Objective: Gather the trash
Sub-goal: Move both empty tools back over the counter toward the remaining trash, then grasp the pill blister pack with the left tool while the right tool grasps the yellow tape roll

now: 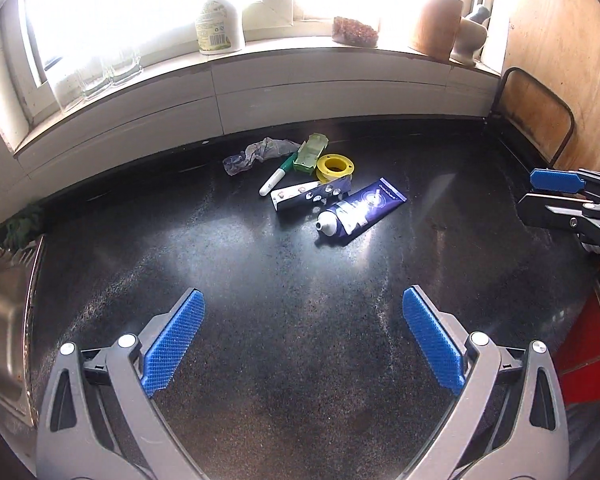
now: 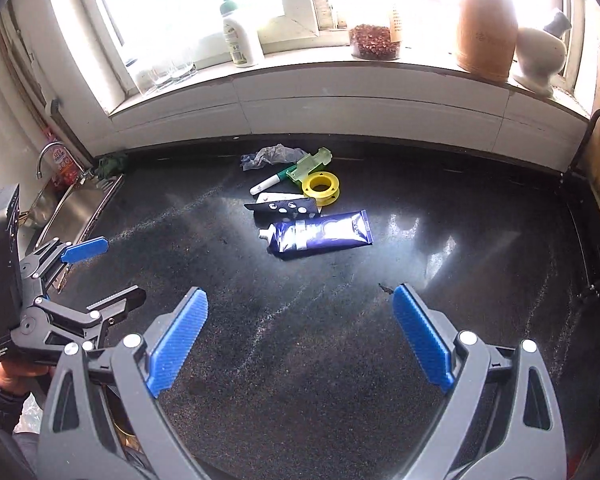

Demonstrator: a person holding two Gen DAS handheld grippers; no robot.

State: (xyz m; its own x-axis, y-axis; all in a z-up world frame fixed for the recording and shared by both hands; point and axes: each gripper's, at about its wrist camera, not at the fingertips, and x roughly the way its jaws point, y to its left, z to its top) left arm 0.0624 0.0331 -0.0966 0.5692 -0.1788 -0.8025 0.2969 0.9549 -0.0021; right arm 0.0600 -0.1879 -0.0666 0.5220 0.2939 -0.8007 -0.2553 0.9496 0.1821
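Right wrist view: both my grippers (image 2: 296, 336) gape empty. Ahead lies the tube (image 2: 320, 235), soft, light; I'd pinch its flat middle.

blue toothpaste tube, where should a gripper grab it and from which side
Grip the flattened blue plastic toothpaste tube across its narrow width near mid-body, coming from above. It lies flat on the black speckled countertop, so fingers can likely straddle its long edges. The open right gripper faces it.

countertop (image 1: 260, 320): glossy speckled stone | sink (image 1: 0, 320): brushed metal
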